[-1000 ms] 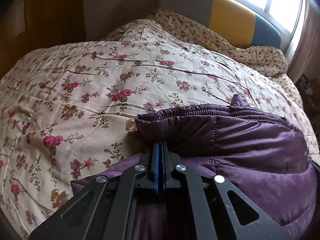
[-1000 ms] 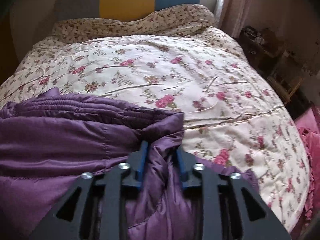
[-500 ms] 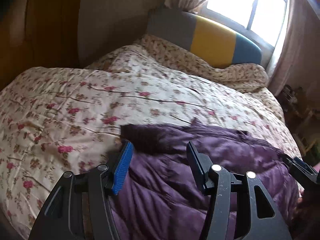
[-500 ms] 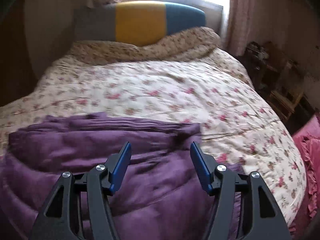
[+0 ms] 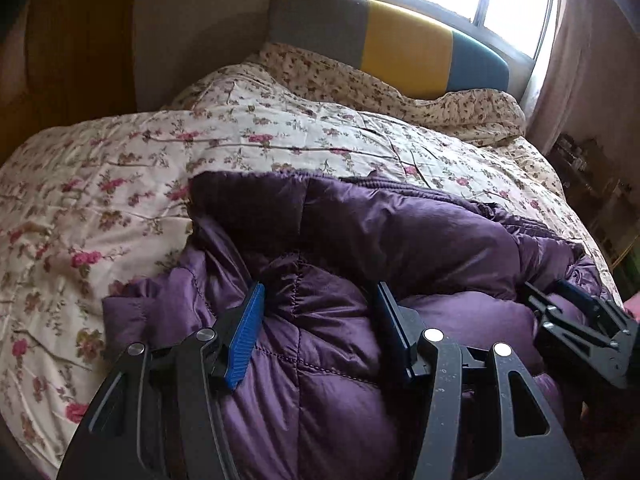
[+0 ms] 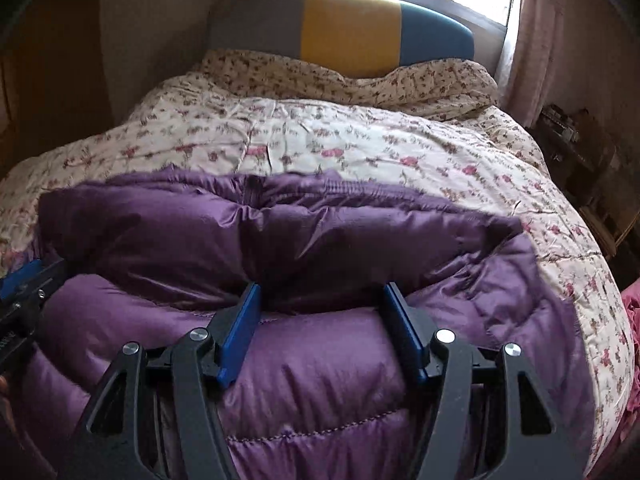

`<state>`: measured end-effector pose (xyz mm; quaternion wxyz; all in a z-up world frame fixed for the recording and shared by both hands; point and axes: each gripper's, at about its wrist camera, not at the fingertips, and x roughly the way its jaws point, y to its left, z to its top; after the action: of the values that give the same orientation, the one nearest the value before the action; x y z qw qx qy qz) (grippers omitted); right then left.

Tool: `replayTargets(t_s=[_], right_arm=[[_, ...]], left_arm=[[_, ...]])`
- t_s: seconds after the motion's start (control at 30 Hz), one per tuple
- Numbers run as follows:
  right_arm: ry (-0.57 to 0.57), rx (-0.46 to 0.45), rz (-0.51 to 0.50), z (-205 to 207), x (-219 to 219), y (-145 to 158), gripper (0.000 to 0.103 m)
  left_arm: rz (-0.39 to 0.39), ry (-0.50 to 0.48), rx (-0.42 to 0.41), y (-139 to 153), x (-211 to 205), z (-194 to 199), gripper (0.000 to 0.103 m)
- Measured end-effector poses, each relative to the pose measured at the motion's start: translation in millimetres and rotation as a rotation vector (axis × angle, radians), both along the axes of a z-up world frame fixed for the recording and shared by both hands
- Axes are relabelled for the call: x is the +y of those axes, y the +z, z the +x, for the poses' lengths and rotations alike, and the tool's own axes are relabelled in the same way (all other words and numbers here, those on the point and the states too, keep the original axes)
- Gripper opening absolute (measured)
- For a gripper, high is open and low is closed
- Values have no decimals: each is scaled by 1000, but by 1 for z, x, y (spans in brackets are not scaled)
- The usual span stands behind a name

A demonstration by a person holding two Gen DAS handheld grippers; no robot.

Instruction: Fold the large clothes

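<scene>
**Bed with floral quilt, purple jacket folded at its near end**

The bed (image 6: 400, 148) fills the middle of both frames, its grey, yellow and blue headboard (image 6: 348, 28) at the top under the window. A cream quilt (image 5: 120, 184) with pink blossoms covers it; a bunched cover with a finer flower print (image 6: 320, 76) lies along the headboard. A purple padded jacket (image 6: 280, 232) lies directly on the quilt in the lower half of each frame, its upper layer doubled over the lower one.
</scene>
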<state>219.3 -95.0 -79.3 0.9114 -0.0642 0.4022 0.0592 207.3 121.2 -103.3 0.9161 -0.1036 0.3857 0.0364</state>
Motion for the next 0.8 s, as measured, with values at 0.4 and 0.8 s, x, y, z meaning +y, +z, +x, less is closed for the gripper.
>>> replayTargets(t_s=[0.4,0.8], right_arm=[[4,21,-36,8,9,-24,63],[13,37,6,6,3,-14,63]], left_arm=[[-29,6,7,-15,2,4,55],[-164,103,-35,20,69,-68,58]])
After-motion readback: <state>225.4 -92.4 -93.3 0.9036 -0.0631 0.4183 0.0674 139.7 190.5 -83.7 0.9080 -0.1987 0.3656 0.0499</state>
